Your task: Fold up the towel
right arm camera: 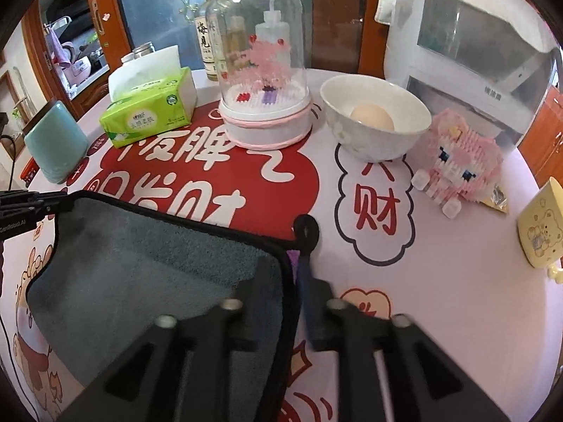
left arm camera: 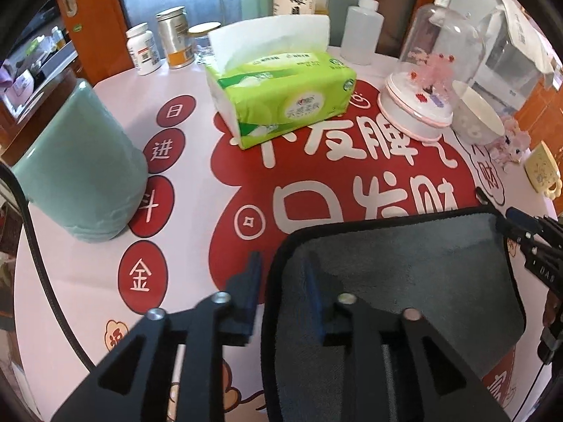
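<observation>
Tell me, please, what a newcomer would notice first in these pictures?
Probably the grey towel lying in front, with the left gripper and right gripper each open astride a side edge. Behind it stand a green tissue pack and a clear dome on the red-printed tablecloth.

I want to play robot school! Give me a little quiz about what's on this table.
1. True or false: there is an egg in the white bowl.
2. What colour is the tissue pack? A) red B) green C) blue
3. Fill the gap: the left claw and the right claw are both open, each with an edge of the grey ____ between its fingers.

Key: 1 true. 2 B. 3 towel.
</observation>
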A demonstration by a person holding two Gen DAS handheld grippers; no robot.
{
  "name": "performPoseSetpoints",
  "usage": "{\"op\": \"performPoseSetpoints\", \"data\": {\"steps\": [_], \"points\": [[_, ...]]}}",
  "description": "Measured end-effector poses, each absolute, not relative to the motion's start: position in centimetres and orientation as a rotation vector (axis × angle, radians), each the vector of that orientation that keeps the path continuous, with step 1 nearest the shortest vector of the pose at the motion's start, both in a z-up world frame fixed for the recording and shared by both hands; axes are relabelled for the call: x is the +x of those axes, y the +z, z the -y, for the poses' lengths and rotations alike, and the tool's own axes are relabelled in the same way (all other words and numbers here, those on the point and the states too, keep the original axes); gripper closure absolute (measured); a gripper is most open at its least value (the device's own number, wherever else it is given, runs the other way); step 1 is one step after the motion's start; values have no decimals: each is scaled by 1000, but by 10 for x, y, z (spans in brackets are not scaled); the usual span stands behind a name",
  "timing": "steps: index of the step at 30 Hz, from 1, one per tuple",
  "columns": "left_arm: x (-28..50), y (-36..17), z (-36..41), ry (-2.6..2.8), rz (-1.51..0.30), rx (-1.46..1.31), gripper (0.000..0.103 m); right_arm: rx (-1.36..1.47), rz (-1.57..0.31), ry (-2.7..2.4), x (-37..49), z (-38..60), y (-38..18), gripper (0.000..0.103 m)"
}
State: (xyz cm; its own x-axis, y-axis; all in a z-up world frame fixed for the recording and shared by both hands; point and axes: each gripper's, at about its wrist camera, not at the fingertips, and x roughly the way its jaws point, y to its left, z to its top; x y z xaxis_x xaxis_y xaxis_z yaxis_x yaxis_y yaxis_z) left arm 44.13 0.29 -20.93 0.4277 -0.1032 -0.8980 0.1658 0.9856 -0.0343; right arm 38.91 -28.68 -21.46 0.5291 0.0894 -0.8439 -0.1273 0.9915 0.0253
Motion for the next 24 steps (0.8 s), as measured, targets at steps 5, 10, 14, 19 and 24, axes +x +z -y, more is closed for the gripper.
{"op": "performPoseSetpoints", "data": {"steps": [5, 10, 14, 19, 24], "points": [[430, -195, -12, -156, -1089, 60, 68, -18, -970, 110, 385, 289, -204, 56], [403, -184, -22, -146, -1074, 51, 59, 22, -933, 65, 368, 291, -185, 47], [369, -175, -32, -108, -1062, 64, 56, 37, -909, 31, 340, 285, -173, 46], [320, -162, -51, -82, -1062, 16, 54, 59, -902, 15, 290, 270, -162, 46], [258, -147, -66, -66, -1061, 16, 48, 94, -910, 2, 230, 252, -155, 44]]}}
